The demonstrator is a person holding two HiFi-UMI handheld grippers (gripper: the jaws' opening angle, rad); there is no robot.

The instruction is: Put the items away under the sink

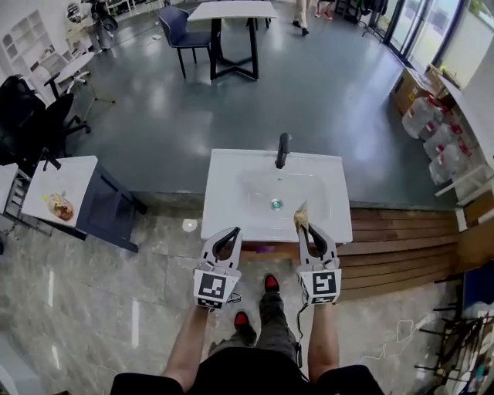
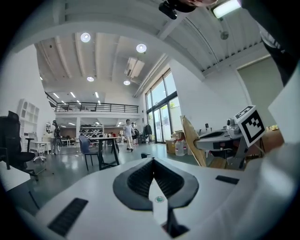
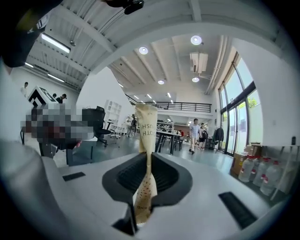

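Far grey floor: white-topped, black-legged desk, bare; dark blue chair just beside it, on the view's left.
Left edge: black office chair. Small white square desk carries a clear-wrapped brownish item near its front corner.
Right edge: cluster of clear plastic water jugs; brown cardboard box just behind them.
Wooden plank platform adjoins the pale marble-tile floor.

faucet upright at sink back edge | open floor left | wooden platform right
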